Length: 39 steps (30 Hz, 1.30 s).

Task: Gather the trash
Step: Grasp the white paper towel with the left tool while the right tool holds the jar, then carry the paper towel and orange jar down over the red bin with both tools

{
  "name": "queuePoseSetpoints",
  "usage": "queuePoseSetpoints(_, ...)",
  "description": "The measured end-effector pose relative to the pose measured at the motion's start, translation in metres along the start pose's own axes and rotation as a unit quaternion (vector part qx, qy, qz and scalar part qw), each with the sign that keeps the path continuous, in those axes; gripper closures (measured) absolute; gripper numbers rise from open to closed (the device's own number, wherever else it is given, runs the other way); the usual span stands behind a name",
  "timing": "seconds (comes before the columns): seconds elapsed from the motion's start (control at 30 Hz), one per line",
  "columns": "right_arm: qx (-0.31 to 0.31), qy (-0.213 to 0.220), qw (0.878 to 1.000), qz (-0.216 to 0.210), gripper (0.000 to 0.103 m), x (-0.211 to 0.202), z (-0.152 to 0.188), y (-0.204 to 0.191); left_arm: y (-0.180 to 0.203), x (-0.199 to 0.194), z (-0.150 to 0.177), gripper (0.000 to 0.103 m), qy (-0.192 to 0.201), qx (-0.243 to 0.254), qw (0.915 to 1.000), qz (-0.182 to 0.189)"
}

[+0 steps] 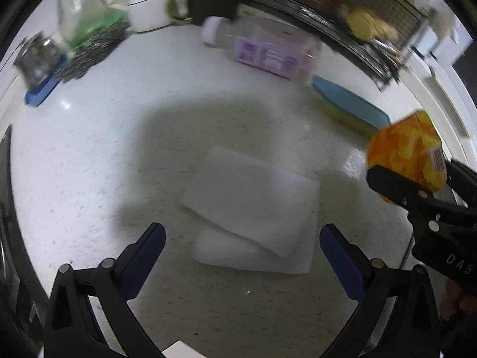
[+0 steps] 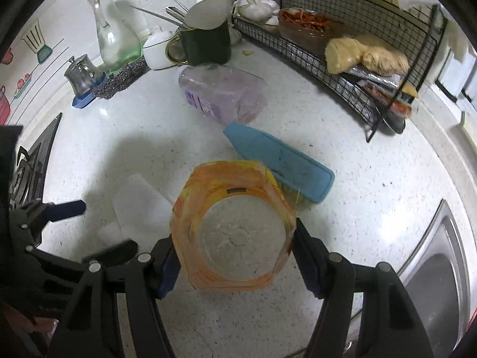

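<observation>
Right wrist view: right gripper (image 2: 235, 256) clamps an orange-and-yellow labelled clear plastic cup (image 2: 234, 226) between both pads, held above the white speckled countertop (image 2: 372, 179), bottom toward camera. Left wrist view: left gripper (image 1: 243, 256) stands wide with nothing between its pads, over a folded white sheet (image 1: 253, 208), probably paper towel; frame blurred. A blue flat lid (image 2: 280, 161) lies mid-counter.

Open countertop (image 1: 89, 155) around folded napkin (image 1: 253, 208)
</observation>
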State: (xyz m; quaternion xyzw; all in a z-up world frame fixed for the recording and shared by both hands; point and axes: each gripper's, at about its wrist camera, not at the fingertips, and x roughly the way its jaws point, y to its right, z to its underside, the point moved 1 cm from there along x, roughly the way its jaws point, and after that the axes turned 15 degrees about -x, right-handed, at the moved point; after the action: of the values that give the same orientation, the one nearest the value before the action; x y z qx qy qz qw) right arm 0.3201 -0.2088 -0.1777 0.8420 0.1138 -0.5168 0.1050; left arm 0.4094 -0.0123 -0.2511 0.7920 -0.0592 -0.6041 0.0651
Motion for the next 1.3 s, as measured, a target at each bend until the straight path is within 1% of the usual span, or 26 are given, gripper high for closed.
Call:
queuePoseSetpoints(0.07,0.005,0.002,1.000,0.000,0.039,0.001,0.001,0.002,0.007,0.007,0.000,0.001,-0.006,0.011,0.9998,-0.013)
queuePoseSetpoints(0.17,0.014,0.001,1.000,-0.004,0.039,0.003,0.002,0.006,0.010,0.015,-0.002,0.001,-0.011,0.012,0.9994,-0.032)
queuePoseSetpoints(0.2,0.016,0.002,1.000,-0.004,0.039,0.003,0.002,0.007,0.009,0.018,-0.003,0.002,-0.011,0.010,0.9993,-0.036)
queuePoseSetpoints(0.23,0.018,0.003,1.000,-0.004,0.039,0.003,0.002,0.008,0.011,0.021,-0.004,0.007,-0.010,0.008,0.9992,-0.039)
queuePoseSetpoints(0.33,0.018,0.007,1.000,-0.005,0.039,0.001,0.002,0.011,0.012,0.028,-0.007,0.015,-0.016,0.001,0.9988,-0.046)
queuePoseSetpoints(0.37,0.018,0.008,1.000,-0.006,0.039,0.001,0.004,0.011,0.012,0.031,-0.007,0.016,-0.020,-0.002,0.9987,-0.047)
queuePoseSetpoints(0.4,0.020,0.008,1.000,-0.007,0.039,0.001,0.004,0.012,0.014,0.033,-0.011,0.016,-0.014,0.000,0.9986,-0.050)
queuePoseSetpoints(0.5,0.024,0.011,1.000,-0.009,0.039,0.000,0.006,0.014,0.018,0.033,-0.011,0.021,-0.018,-0.004,0.9985,-0.052)
queuePoseSetpoints(0.57,0.027,0.012,1.000,-0.009,0.039,-0.001,0.008,0.015,0.022,0.031,-0.011,0.028,-0.019,-0.009,0.9985,-0.052)
queuePoseSetpoints(0.6,0.029,0.011,0.999,-0.009,0.039,-0.001,0.009,0.015,0.024,0.029,-0.009,0.037,-0.016,-0.009,0.9985,-0.051)
queuePoseSetpoints(0.63,0.032,0.010,0.999,-0.007,0.039,-0.001,0.010,0.016,0.028,0.027,-0.008,0.051,-0.016,-0.006,0.9987,-0.049)
queuePoseSetpoints(0.67,0.034,0.007,0.999,-0.006,0.039,-0.001,0.010,0.016,0.030,0.025,-0.006,0.058,-0.016,-0.006,0.9987,-0.048)
queuePoseSetpoints(0.73,0.038,0.004,0.999,0.003,0.038,-0.002,0.013,0.016,0.033,0.016,0.007,0.081,-0.017,-0.009,0.9988,-0.044)
queuePoseSetpoints(0.77,0.040,0.004,0.999,0.004,0.038,-0.004,0.013,0.016,0.035,0.014,0.010,0.086,-0.019,-0.010,0.9989,-0.041)
queuePoseSetpoints(0.8,0.041,0.005,0.999,0.006,0.038,-0.006,0.014,0.016,0.036,0.014,0.014,0.093,-0.020,-0.014,0.9991,-0.036)
queuePoseSetpoints(0.9,0.037,0.009,0.999,0.011,0.038,-0.014,0.016,0.011,0.038,0.010,0.024,0.096,-0.016,-0.015,0.9994,-0.027)
queuePoseSetpoints(1.0,0.029,0.013,0.999,0.014,0.038,-0.024,0.019,0.002,0.034,-0.005,0.036,0.097,0.001,-0.019,0.9997,-0.016)
queuePoseSetpoints(1.2,0.021,0.019,1.000,0.009,0.038,-0.048,0.030,-0.026,0.024,-0.050,0.061,0.097,0.041,-0.027,0.9988,-0.008)
queuePoseSetpoints(1.3,0.014,0.029,0.999,0.011,0.038,-0.067,0.036,-0.044,0.007,-0.074,0.073,0.097,0.060,-0.032,0.9977,-0.005)
